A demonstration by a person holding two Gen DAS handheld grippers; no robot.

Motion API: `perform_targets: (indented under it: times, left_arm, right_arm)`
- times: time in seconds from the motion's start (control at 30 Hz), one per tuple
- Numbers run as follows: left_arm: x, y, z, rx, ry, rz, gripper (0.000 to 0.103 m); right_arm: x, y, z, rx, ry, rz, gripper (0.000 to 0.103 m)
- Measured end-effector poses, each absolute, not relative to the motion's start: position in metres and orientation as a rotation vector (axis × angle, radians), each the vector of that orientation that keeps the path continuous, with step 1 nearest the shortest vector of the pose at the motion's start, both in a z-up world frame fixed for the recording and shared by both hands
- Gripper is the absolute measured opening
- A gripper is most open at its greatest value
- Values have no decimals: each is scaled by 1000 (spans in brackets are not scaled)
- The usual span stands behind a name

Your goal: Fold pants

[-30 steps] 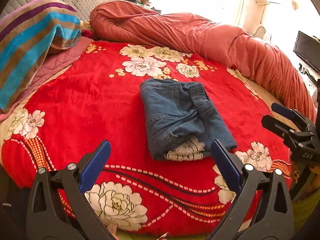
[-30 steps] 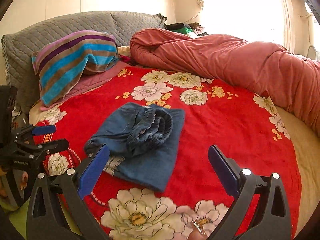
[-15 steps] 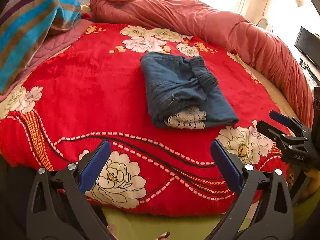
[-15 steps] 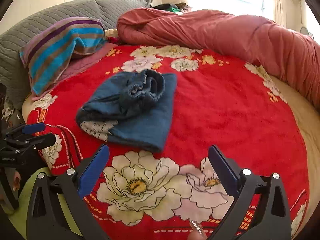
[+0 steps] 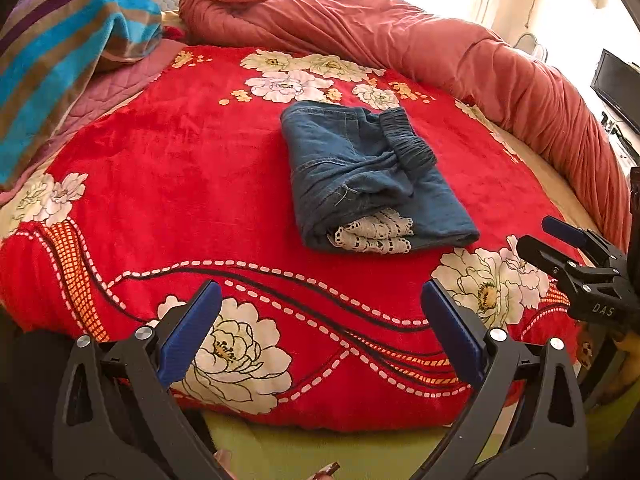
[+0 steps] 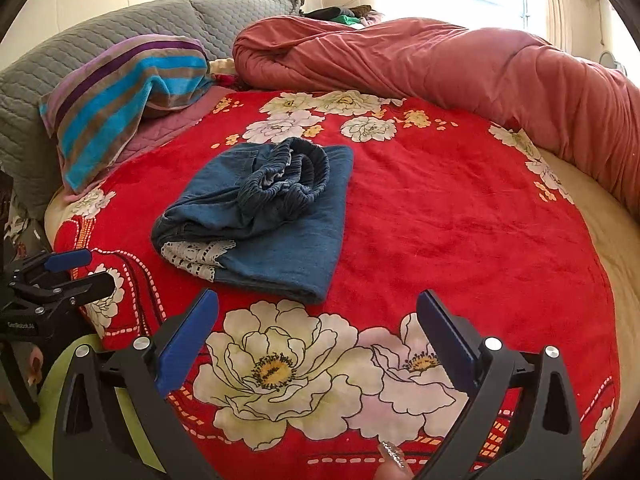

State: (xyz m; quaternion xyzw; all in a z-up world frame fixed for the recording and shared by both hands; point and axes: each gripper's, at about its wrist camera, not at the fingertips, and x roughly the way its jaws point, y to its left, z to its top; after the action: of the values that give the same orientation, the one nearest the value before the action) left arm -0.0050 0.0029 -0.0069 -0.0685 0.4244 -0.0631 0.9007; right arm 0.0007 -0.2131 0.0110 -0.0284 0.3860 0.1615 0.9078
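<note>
The blue denim pants (image 5: 368,176) lie folded into a compact bundle on the red floral blanket (image 5: 180,184), white lace hems showing at the near end. In the right wrist view the pants (image 6: 264,208) lie ahead and to the left. My left gripper (image 5: 320,328) is open and empty, held back over the blanket's near edge. My right gripper (image 6: 316,332) is open and empty, also short of the pants. Each gripper shows in the other's view: the right gripper (image 5: 560,248) at right, the left gripper (image 6: 76,268) at left.
A rolled red-pink duvet (image 5: 420,48) runs along the far and right side of the round bed. A striped pillow (image 6: 120,92) and grey quilted headboard cushion (image 6: 80,52) lie at far left. A dark screen (image 5: 616,88) stands at the right.
Both grippers have pulled back toward the bed's near edge over the last second and have lifted slightly since half a second ago. Both stayed open. The pants have not moved.
</note>
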Motion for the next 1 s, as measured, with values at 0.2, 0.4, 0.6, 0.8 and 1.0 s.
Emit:
perform_targets:
  times: [0.2,0.4,0.6,0.8,1.0]
  left_arm:
    - [-5,3,-5,-139,878,-117,93]
    - [-5,3,-4,-133,877,-108,93]
    - [-6,3,-4,-128,877,-104,93]
    - [-6,2,-3,-126,877,-100,93]
    - [-6,4,-1,-125,874,-97,93]
  right_arm:
    - [-1,-214,13,-61,792,338,98]
    - [0,-215,14,-58,794,336,98]
    - [0,-215,14,-59,794,335,98]
    - [0,-217,13,-57,796,331,98]
    - [1,-219,13,-57,793,321,98]
